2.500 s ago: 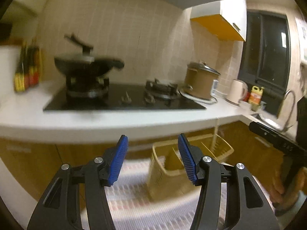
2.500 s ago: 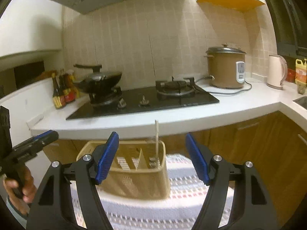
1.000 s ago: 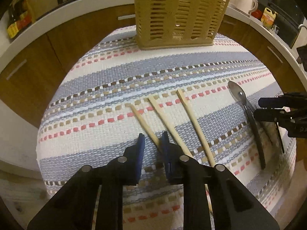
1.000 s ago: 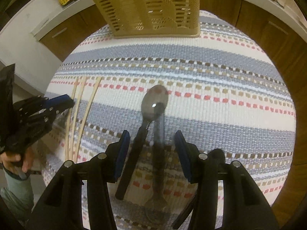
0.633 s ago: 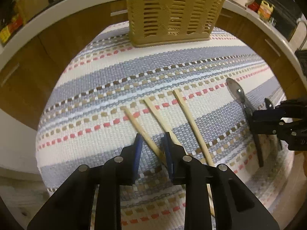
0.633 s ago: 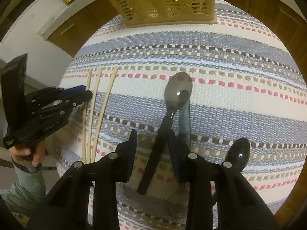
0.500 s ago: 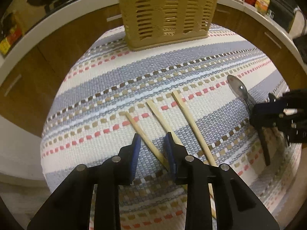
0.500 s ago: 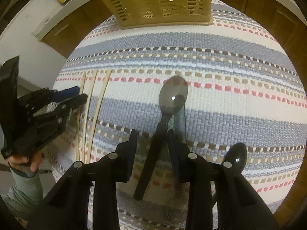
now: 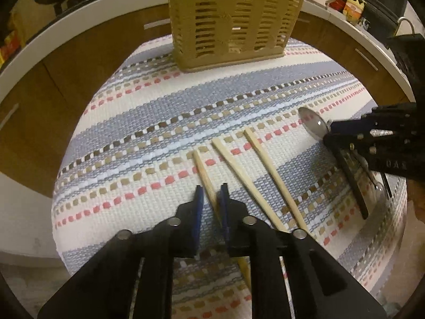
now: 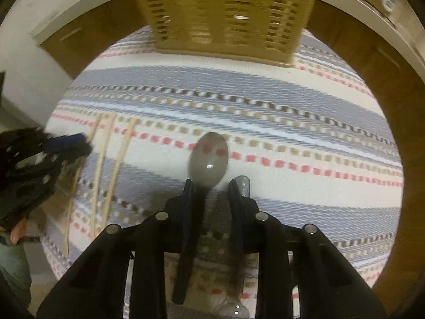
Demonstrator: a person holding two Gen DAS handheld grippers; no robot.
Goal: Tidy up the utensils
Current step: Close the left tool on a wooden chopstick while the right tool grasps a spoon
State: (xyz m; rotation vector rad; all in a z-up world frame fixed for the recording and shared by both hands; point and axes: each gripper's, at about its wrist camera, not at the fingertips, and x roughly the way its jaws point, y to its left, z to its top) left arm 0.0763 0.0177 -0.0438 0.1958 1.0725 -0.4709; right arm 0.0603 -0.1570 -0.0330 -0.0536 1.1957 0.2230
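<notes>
Both grippers point steeply down at a round table covered by a woven cloth striped in grey-blue, cream, red and tan (image 9: pixel 148 122). The left gripper (image 9: pixel 211 199), black with blue pads, straddles the leftmost of three pale wooden chopsticks (image 9: pixel 205 178), which lie side by side on the cloth near its front edge, fanned slightly apart. Its jaws are closing, with only a narrow gap left; the chopstick runs between the pads and seems to touch the right-hand one, though a firm pinch cannot be made out. In the right wrist view a bit of the hand holding this gripper shows at the left edge, with a grey-green sleeve beneath it. The right gripper (image 10: pixel 211 186), also black, reaches in from the right side of the table over a spoon with a silver bowl and a dark handle (image 10: pixel 208 158). Its jaws are closing too; the dark handle passes between them close to the left pad, with clear space on the other side, so the spoon is not gripped. A second metal utensil (image 10: pixel 243 182) lies just right of the right pad, mostly hidden. A tan slotted plastic utensil basket (image 9: pixel 233 18) stands upright at the far side of the cloth, well apart from both grippers.
</notes>
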